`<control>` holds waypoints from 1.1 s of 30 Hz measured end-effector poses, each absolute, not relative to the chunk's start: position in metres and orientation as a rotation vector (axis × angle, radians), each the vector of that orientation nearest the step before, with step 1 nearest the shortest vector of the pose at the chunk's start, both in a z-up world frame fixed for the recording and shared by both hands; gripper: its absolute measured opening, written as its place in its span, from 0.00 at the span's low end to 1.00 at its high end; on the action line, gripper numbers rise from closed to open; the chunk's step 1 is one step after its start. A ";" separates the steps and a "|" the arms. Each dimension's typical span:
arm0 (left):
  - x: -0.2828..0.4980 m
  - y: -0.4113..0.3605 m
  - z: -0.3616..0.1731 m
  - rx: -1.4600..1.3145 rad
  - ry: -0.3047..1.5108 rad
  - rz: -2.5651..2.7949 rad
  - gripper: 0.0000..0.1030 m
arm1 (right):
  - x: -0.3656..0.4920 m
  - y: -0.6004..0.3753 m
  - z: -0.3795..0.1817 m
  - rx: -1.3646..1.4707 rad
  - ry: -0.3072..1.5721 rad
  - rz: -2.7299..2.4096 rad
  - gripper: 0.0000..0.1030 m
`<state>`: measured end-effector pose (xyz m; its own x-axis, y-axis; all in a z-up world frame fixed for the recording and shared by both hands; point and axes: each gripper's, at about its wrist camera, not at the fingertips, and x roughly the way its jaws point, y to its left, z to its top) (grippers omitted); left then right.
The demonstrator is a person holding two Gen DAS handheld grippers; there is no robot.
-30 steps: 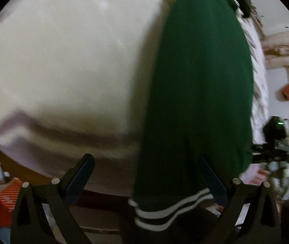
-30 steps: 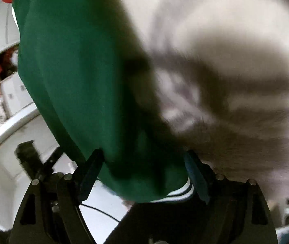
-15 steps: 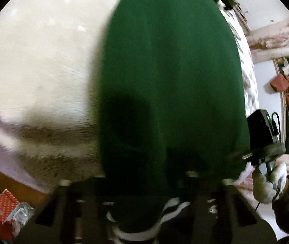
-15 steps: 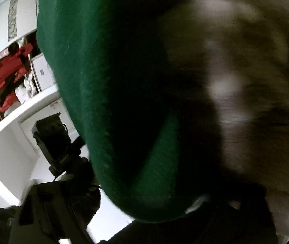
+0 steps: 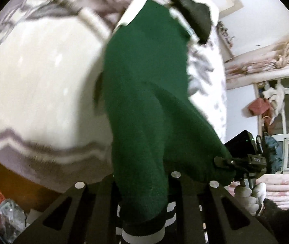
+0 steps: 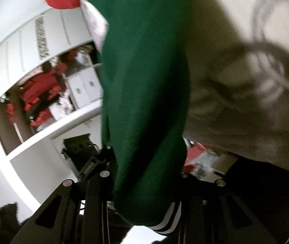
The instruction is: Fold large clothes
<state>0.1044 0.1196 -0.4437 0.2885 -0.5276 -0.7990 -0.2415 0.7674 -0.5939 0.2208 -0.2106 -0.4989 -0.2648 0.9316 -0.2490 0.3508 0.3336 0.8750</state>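
My left hand-held gripper (image 5: 144, 191) is clamped on the striped cuff end of the dark green knitted garment (image 5: 144, 101), which hangs from the jaws over the cream patterned blanket (image 5: 38, 91). My right hand-held gripper (image 6: 144, 185) is likewise closed on the same garment's green fabric, just above its white-striped hem.

My left matte-black two-finger gripper (image 5: 144, 185): angular plastic finger arms, triangular cutouts, round silver screw heads. My right matte-black two-finger gripper (image 6: 146, 181): same build, same silver screws, thin black cable running underneath.
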 end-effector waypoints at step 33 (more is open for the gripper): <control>0.450 0.169 -0.489 -0.809 1.431 -0.325 0.47 | 0.628 -0.235 -0.505 1.565 1.600 0.632 0.75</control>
<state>0.4496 0.1690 -0.4894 0.1525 -0.6485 -0.7458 -0.2623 0.7010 -0.6632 0.6277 -0.2352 -0.5050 0.0780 0.9781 -0.1931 0.5819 0.1127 0.8054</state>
